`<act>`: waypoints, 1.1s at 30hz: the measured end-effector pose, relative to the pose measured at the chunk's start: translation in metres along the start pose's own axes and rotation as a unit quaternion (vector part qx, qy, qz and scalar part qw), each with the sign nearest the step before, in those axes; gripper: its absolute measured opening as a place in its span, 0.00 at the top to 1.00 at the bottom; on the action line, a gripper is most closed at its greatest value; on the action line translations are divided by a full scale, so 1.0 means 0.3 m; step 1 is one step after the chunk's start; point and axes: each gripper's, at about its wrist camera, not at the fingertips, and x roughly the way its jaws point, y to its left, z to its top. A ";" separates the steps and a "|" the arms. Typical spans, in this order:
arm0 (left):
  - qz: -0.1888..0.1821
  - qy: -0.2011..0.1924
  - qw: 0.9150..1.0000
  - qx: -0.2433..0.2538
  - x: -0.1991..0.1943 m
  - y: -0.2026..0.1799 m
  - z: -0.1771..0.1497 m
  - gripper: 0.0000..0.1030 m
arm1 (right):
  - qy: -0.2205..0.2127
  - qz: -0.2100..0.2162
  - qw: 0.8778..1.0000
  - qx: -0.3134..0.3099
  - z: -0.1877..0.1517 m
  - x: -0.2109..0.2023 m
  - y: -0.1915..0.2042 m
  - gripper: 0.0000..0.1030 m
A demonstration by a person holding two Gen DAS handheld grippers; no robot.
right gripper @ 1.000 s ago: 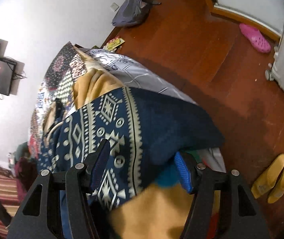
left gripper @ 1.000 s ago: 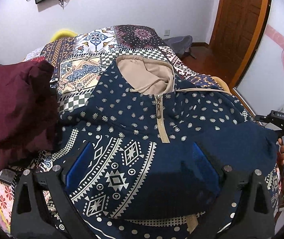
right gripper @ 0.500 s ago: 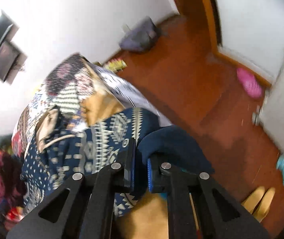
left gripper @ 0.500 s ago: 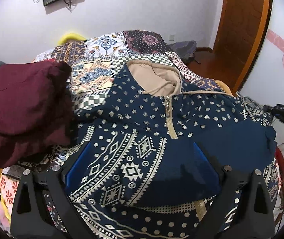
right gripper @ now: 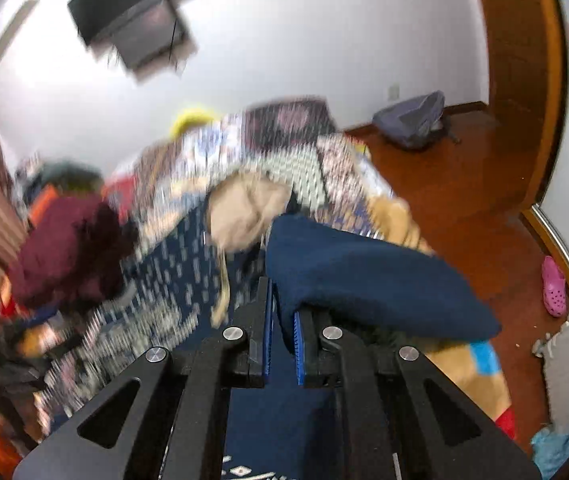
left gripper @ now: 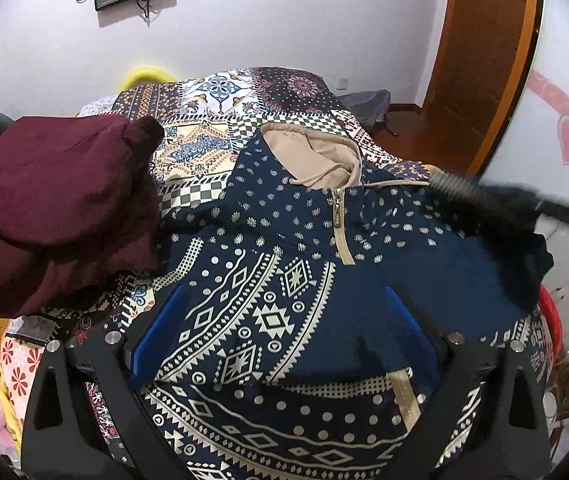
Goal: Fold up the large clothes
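A navy patterned hooded jacket [left gripper: 268,280] with a tan hood [left gripper: 316,156] and tan zipper lies front up on the patchwork bed. My left gripper [left gripper: 280,332] is open, its blue pads wide apart just above the jacket's lower front. My right gripper [right gripper: 283,340] is shut on the jacket's plain navy sleeve [right gripper: 364,276] and holds it lifted above the bed. In the left wrist view the right gripper [left gripper: 484,196] appears blurred at the jacket's right shoulder. The right wrist view is motion-blurred.
A dark red garment [left gripper: 56,208] is piled on the bed at the left. The patchwork bedspread [left gripper: 220,96] reaches the far wall. A grey bag [right gripper: 416,120] lies on the wooden floor and a pink clog [right gripper: 554,286] lies by the door.
My right gripper closed on the navy sleeve, then lifted and swung it up and over toward the jacket's body. My left gripper stayed open above the jacket's front.
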 end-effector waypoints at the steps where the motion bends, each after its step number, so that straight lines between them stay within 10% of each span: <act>1: -0.002 0.002 1.000 0.002 -0.002 0.003 -0.010 0.05 | 0.014 -0.003 1.000 -0.003 -0.016 0.026 0.006 0.92; 5: -0.003 0.007 1.000 0.009 -0.002 0.010 -0.040 0.05 | 0.077 -0.031 0.997 0.005 -0.080 0.099 0.032 0.90; 10: -0.011 0.017 1.000 0.009 0.005 0.023 -0.075 0.05 | 0.089 -0.021 0.996 0.019 -0.130 0.056 0.055 0.57; 19: -0.015 0.021 1.000 0.003 0.017 0.027 -0.088 0.05 | 0.035 -0.012 0.999 0.012 -0.104 -0.084 0.077 0.56; 33: -0.009 0.023 1.000 0.014 0.043 -0.030 -0.064 0.05 | -0.028 -0.036 0.982 0.186 -0.009 -0.133 -0.292 0.55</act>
